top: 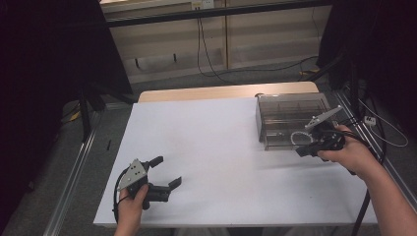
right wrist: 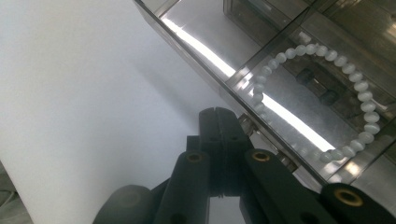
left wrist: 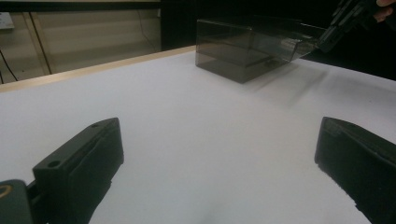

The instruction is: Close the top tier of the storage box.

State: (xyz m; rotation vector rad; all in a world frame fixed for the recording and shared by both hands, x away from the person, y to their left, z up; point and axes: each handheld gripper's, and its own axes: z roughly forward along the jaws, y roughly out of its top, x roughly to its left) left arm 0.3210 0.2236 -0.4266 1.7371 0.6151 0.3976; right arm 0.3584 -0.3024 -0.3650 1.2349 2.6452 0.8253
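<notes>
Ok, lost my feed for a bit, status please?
Left tool open, idle on the white table. Right tool shut at the front edge of the smoky clear box. White bead bracelet inside. Nothing in the way.

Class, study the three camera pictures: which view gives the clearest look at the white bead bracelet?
The right gripper view: the bead bracelet lies large inside the smoky clear box, each bead distinct. In the high view it is a small pale loop at the box's front. In the left gripper view I cannot make it out.
</notes>
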